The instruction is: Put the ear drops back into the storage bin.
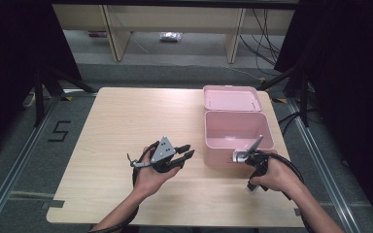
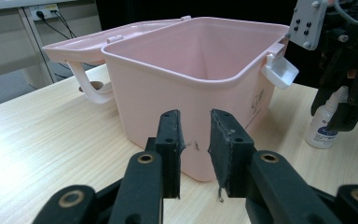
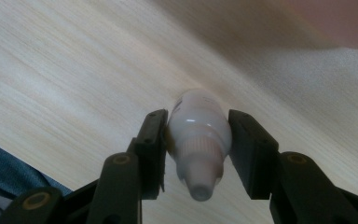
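White bottle point(image 3: 198, 140) upright on surface point(image 1: 126, 126) near right edge, just before pink box point(image 1: 238, 131) | right gripper point(image 3: 198, 154) fingers clamped on bottle | left gripper point(image 2: 196, 144) fingers apart, nothing between, near front edge | box lid point(image 1: 232, 98) open

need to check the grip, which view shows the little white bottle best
The right gripper view: the white bottle sits close up between the right gripper pads. The left gripper view shows it small beside the pink box. The high view barely shows it.
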Available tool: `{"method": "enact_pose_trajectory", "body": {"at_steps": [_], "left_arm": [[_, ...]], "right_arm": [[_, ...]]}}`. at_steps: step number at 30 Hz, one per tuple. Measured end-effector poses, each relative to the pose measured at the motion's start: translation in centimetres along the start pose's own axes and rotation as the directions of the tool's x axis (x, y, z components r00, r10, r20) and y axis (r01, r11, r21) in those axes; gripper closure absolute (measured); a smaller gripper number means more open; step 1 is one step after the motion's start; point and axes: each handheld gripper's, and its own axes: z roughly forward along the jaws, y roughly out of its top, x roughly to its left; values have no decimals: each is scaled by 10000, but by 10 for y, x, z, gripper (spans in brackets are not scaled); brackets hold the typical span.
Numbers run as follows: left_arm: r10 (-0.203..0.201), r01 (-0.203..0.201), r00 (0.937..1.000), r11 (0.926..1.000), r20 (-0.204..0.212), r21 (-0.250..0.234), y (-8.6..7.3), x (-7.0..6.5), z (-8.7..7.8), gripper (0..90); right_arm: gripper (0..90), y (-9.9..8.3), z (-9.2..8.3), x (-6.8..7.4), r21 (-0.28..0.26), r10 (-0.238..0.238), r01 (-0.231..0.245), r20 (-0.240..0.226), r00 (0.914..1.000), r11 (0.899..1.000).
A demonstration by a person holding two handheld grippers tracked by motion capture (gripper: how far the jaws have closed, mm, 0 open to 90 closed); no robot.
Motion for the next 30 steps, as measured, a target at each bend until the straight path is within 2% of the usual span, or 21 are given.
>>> {"method": "enact_pose_trajectory", "body": {"at_steps": [1, 2, 3, 4, 5, 11, 13, 16, 17, 18, 23, 25, 27, 30], "left_arm": [[-11, 11, 10000, 10000, 1, -2, 0, 0, 0, 730], [-12, 12, 10000, 10000, 2, -4, 0, 0, 0, 730], [-4, 4, 10000, 10000, 3, -1, 0, 0, 0, 730], [10, -10, 10000, 10000, 4, 19, 0, 0, 0, 730], [18, -18, 10000, 10000, 8, 22, 0, 0, 0, 730], [36, -36, 10000, 10000, 12, 30, 0, 0, 0, 730], [32, -32, 10000, 10000, 8, 26, 0, 0, 0, 730], [41, -41, 10000, 10000, 9, 51, 0, 0, 0, 730], [47, -47, 10000, 10000, 10, 57, 0, 0, 0, 731], [50, -50, 10000, 10000, 13, 57, 0, 0, 0, 730], [74, -75, 10000, 9999, 25, 93, 0, 0, 0, 731], [75, -75, 10000, 9999, 21, 83, 0, 0, 0, 731], [71, -71, 10000, 9999, 17, 86, 0, 0, 0, 730], [84, -84, 10000, 9999, 26, 100, 0, 0, 0, 731]], "right_arm": [[592, 0, 0, -3, -127, -437, 440, 201, 9988, 9990], [594, 1, -1, -2, -96, -341, 342, 115, 9994, 9994], [595, 1, 0, 0, 80, 57, -57, 67, 10000, 10000], [596, 1, -1, 1, 88, 79, -79, 77, 9999, 9999], [596, 0, 0, 0, 50, -71, 71, 83, 9999, 10000], [604, 0, -1, 0, 26, -96, 95, 138, 9999, 10000], [605, 1, -2, 1, 115, 93, -94, 133, 9999, 9999], [605, 0, -2, -1, 85, -119, 117, 123, 9999, 9999], [606, 0, -2, 0, 85, -103, 102, 137, 9999, 9999], [606, 1, -2, 1, 178, 141, -143, 109, 9998, 9997], [607, 0, -2, -1, 151, -154, 152, 154, 9998, 9998], [607, 0, -3, 0, 231, 39, -43, 155, 9999, 9997], [607, 0, -3, -1, 210, -103, 101, 107, 9999, 9997], [608, 1, -4, 1, 289, 50, -55, 171, 9998, 9996]]}}
